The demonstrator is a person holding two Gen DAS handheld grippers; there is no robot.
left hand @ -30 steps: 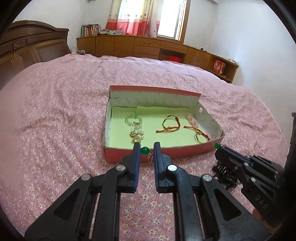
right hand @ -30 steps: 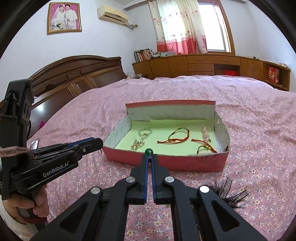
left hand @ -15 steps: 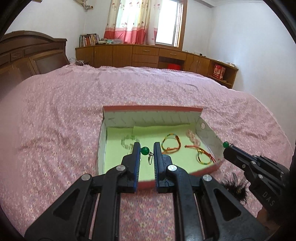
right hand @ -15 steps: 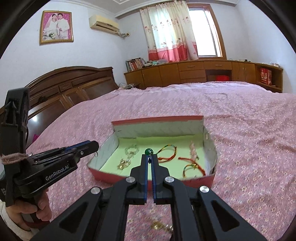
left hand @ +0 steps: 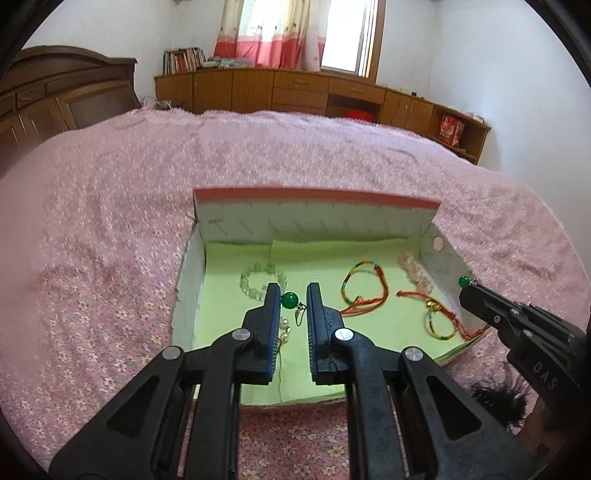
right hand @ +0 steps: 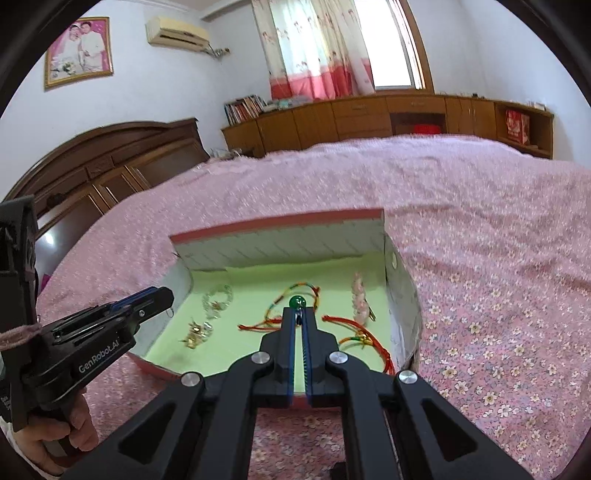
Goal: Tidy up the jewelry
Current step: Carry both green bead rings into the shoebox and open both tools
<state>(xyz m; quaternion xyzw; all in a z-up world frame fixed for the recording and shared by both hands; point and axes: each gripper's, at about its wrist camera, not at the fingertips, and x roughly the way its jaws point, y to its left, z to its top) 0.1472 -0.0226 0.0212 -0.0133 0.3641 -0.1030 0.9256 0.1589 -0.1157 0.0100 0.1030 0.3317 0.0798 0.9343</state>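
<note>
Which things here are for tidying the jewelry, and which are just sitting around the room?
For the job: left gripper, shut on a green-bead earring; right gripper, shut on the second green-bead earring; pink box; clear bead bracelet; striped cord bracelet; pink bead bracelet; red cord bracelet.

Just lying about: books; curtains; framed photo; air conditioner; bedspread.

We see a bed [left hand: 110, 229] with a pink flowered cover; an open box [left hand: 314, 201] lies on it, toward its near edge.

One box [left hand: 314, 218], two green-bead earrings [left hand: 290, 300] [left hand: 463, 281], two cord bracelets [left hand: 364, 291], two claws [left hand: 289, 306] [right hand: 298, 318].
</note>
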